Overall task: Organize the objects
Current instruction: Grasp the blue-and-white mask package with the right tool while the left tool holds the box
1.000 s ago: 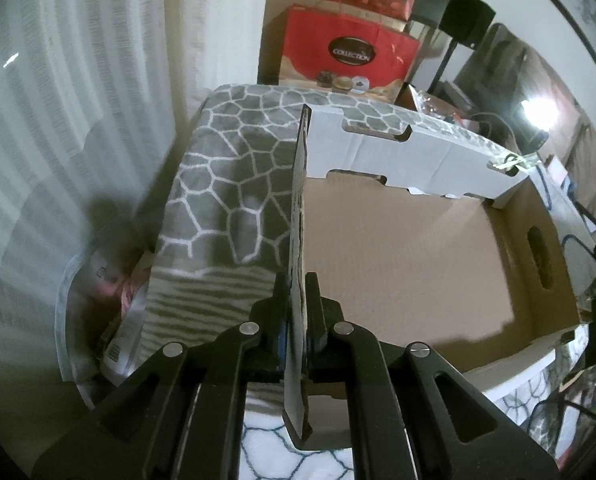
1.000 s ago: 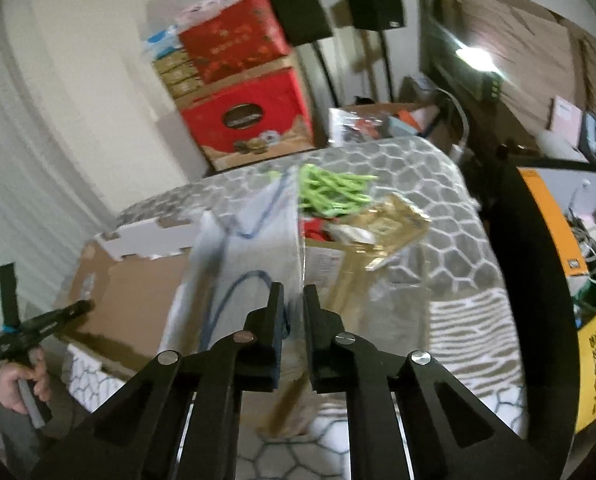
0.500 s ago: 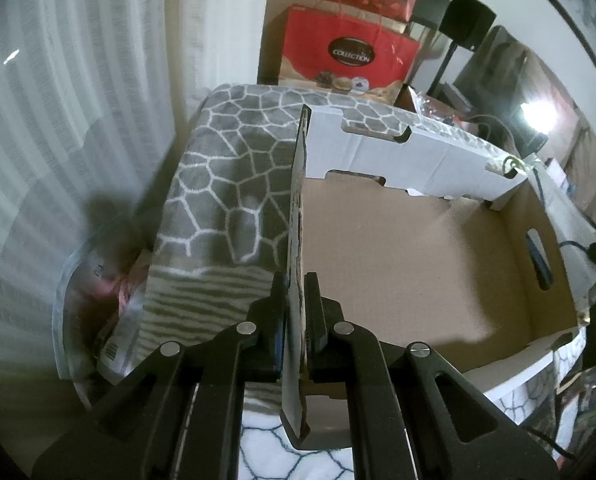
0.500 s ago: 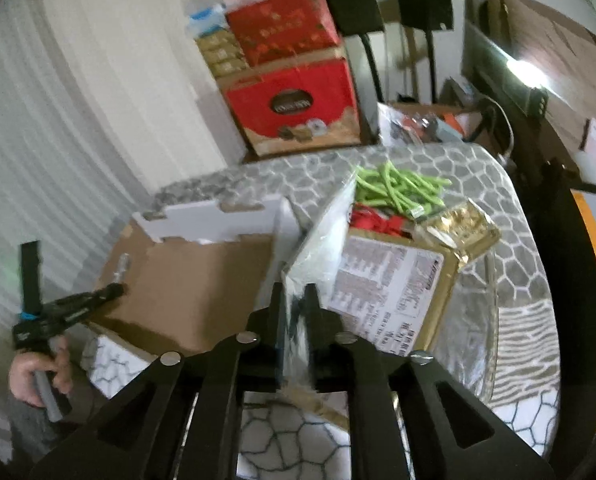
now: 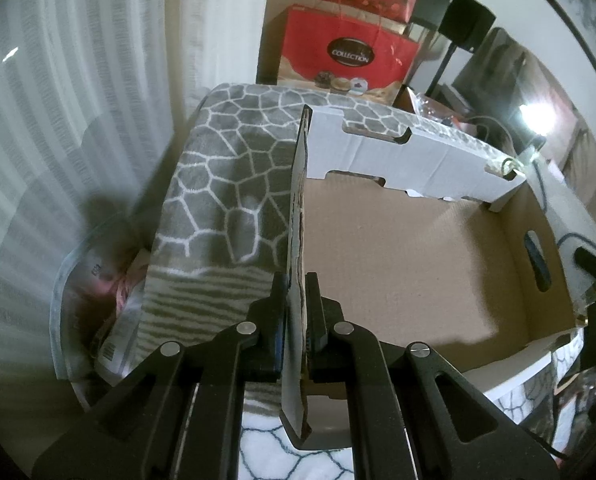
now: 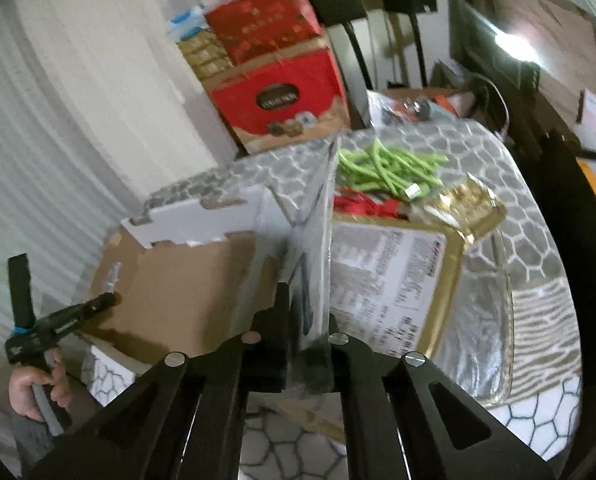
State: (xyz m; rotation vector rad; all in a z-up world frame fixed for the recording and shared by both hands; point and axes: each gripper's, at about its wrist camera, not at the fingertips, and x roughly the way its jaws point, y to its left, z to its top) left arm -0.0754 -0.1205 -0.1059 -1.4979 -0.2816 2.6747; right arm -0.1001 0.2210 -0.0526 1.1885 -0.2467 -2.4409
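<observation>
An open cardboard box (image 5: 418, 152), brown inside with white outer walls and nothing in it, sits on a table under a grey hexagon-patterned blanket (image 5: 226, 184). My left gripper (image 5: 297, 280) is shut on the box's left wall (image 5: 298, 200), which stands upright between the pads. The right wrist view shows that box (image 6: 186, 280) at left, with a hand (image 6: 34, 392) holding the left gripper (image 6: 106, 302) at its edge. The jaws of my right gripper (image 6: 306, 312) are closing, and the pads press on a clear plastic bag (image 6: 314, 240) with a blue cable inside, just right of the box.
Beside the box lie a gold-edged labelled packet (image 6: 394, 276), green cables (image 6: 386, 168), a red cable (image 6: 358, 204) and a gold pouch (image 6: 466, 204). Red gift boxes (image 6: 278, 100) are stacked behind the table. A plastic-wrapped bundle (image 5: 98, 300) sits low at the left, by the curtain.
The right gripper has carried the clear bag a little toward the box, and the bag now stands edge-on between its fingers. The left gripper and the box wall have not moved.
</observation>
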